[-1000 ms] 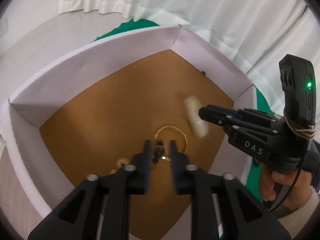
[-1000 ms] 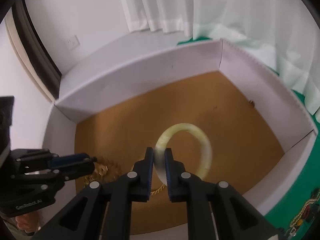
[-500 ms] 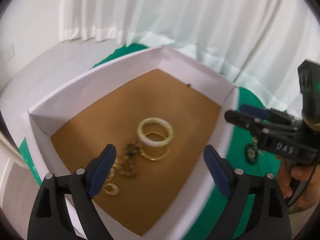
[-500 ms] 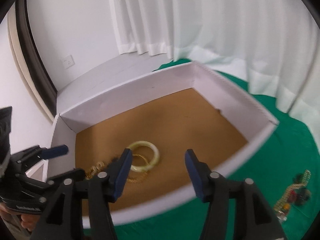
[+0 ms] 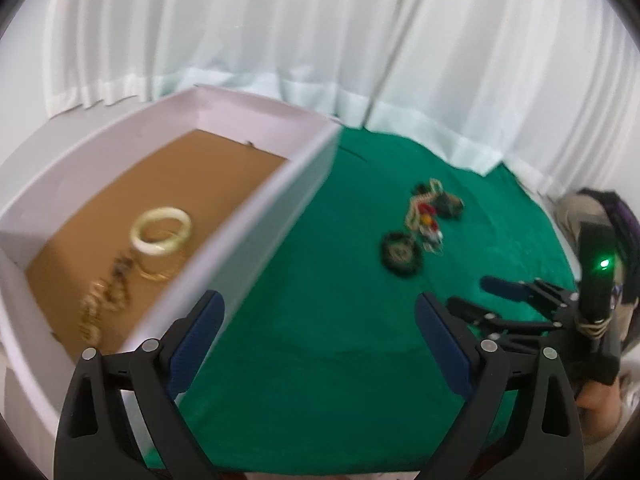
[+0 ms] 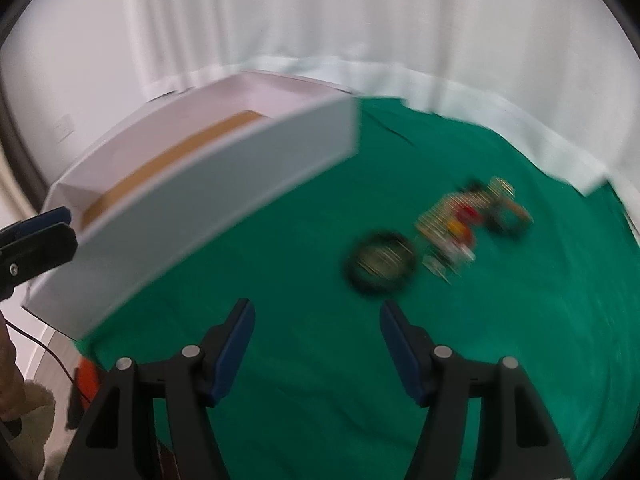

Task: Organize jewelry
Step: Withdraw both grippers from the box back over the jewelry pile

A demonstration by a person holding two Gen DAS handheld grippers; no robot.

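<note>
A white box (image 5: 280, 184) with a brown floor stands at the left of a green cloth (image 5: 320, 320). Inside it lie a pale jade bangle (image 5: 161, 230), a gold bangle (image 5: 160, 272) and gold chain pieces (image 5: 94, 312). On the cloth lie a dark beaded bracelet (image 5: 401, 255) and a tangle of gold and red jewelry (image 5: 430, 212); both also show in the right wrist view, the bracelet (image 6: 380, 265) and the tangle (image 6: 468, 220). My left gripper (image 5: 320, 332) is open and empty above the cloth beside the box. My right gripper (image 6: 318, 340) is open and empty, short of the bracelet.
White curtains (image 5: 320, 40) hang behind the table. The box's near wall (image 6: 208, 204) stands left of my right gripper. The right gripper appears at the right edge of the left wrist view (image 5: 476, 296). The cloth ends at a curved front edge.
Both grippers opened and let go of their jewelry in the box. The jade bangle now lies on the box floor. Both grippers pulled back and swung right over the green cloth.
</note>
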